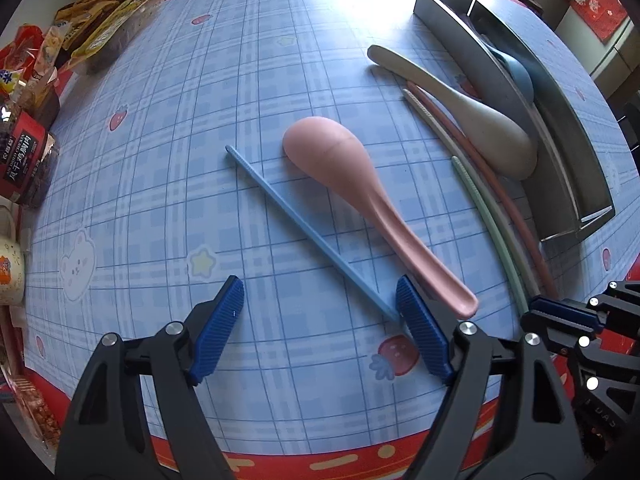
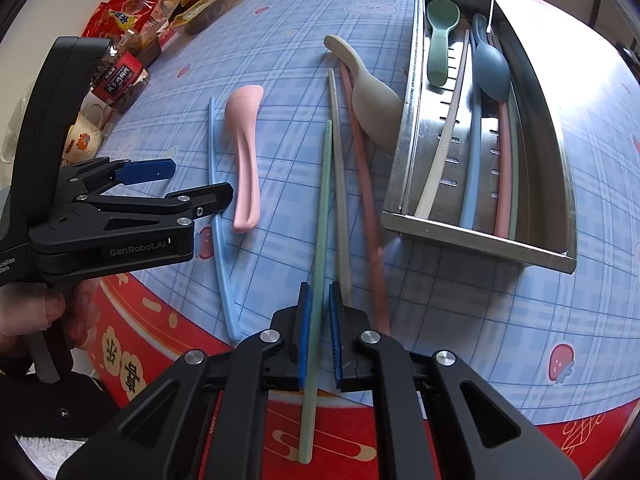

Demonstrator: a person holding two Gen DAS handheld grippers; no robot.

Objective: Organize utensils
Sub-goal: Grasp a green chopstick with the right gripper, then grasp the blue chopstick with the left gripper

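Observation:
My right gripper (image 2: 319,320) is shut on a green chopstick (image 2: 322,208) near its thick end; the stick points away over the table. Beside it lie a grey chopstick (image 2: 340,184), a pink chopstick (image 2: 362,184) and a beige spoon (image 2: 372,100). My left gripper (image 1: 320,320) is open above the table; its right pad is by the end of a blue chopstick (image 1: 304,232). A pink spoon (image 1: 352,184) lies bowl-down next to that chopstick. The steel utensil tray (image 2: 472,236) holds a green spoon (image 2: 440,36), a dark blue spoon (image 2: 492,68) and several chopsticks.
Snack packets (image 1: 92,20) and a red box (image 1: 28,156) line the table's left edge, with a white mug (image 1: 8,272) nearer. The tablecloth (image 1: 180,160) is blue plaid with a red border. The left gripper shows in the right wrist view (image 2: 160,184).

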